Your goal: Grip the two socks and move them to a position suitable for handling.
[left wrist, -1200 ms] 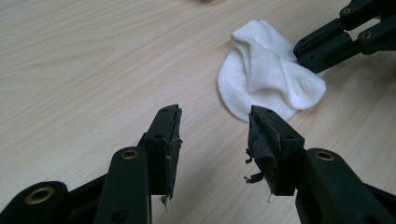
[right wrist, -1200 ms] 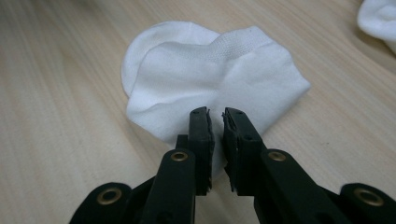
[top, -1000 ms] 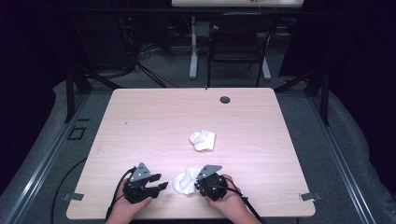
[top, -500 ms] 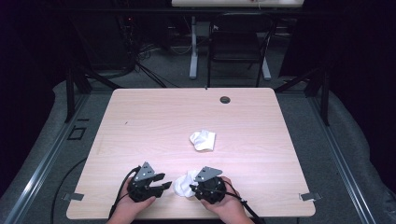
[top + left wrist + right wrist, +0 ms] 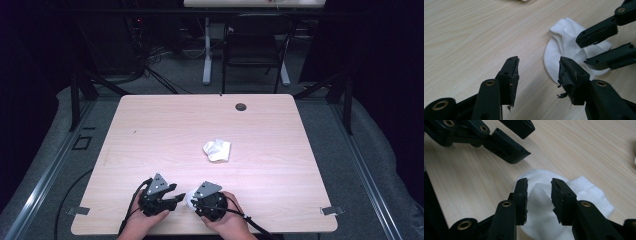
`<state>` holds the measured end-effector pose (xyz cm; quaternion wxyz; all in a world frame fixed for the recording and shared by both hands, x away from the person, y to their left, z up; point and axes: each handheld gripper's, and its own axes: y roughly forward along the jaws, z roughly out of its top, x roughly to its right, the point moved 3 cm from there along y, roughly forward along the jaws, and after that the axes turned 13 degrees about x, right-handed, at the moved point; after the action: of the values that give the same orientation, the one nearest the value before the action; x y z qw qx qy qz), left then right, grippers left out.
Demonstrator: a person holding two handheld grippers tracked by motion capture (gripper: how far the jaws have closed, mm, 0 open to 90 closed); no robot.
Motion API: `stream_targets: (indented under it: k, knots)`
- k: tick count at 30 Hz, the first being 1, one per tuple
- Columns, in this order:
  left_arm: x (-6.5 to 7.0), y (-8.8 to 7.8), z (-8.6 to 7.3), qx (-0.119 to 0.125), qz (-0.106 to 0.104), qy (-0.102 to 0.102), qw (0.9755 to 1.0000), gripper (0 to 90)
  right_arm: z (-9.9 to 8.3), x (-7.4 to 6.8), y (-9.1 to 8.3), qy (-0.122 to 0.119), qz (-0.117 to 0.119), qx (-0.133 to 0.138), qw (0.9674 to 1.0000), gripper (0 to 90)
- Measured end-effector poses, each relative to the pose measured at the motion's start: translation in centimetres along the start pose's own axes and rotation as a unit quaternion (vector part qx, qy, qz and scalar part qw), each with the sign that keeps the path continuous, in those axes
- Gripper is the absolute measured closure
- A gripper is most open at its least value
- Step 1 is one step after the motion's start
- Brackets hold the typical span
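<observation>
Risk of bunching: white sock (image 5: 564, 202) near table (image 5: 150, 130) front edge, between unclenched right gripper (image 5: 539, 192), jaws just narrowing, and left gripper (image 5: 537, 75), just widened, empty. Could snag 1 layer only.

Light wood table (image 5: 150, 145), second crumpled white cloth (image 5: 217, 150) mid-table, small dark round grommet (image 5: 241, 106) near far edge, black chair (image 5: 255, 47) behind the table.

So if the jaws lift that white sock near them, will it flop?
Probably yes. The white sock lies crumpled in soft folds, so it should droop. It looks thin and light. It seems knitted, so the right gripper, jaws either side of a fold, likely won't slip.
</observation>
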<state>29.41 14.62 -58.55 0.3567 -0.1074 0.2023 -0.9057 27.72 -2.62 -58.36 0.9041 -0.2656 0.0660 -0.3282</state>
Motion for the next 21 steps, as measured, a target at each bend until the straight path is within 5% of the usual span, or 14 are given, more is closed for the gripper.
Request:
stream_targets:
  k: [9, 14, 21]
  knots:
    - [0.1, 0.1, -0.1, -0.008, -0.006, -0.001, 0.9999, 51.4, -0.5, -0.3, 0.8, -0.012, -0.01, -0.016, 0.9997, 74.3]
    - [0.3, 0.1, -0.1, -0.007, -0.007, -0.004, 0.9999, 51.5, -0.5, -0.1, 0.5, 0.017, -0.006, -0.013, 0.9997, 86.2]
    - [0.6, 0.3, -0.2, -0.006, -0.013, -0.009, 0.9999, 53.2, 0.1, 0.4, -0.4, 0.047, -0.001, 0.013, 0.9988, 88.2]
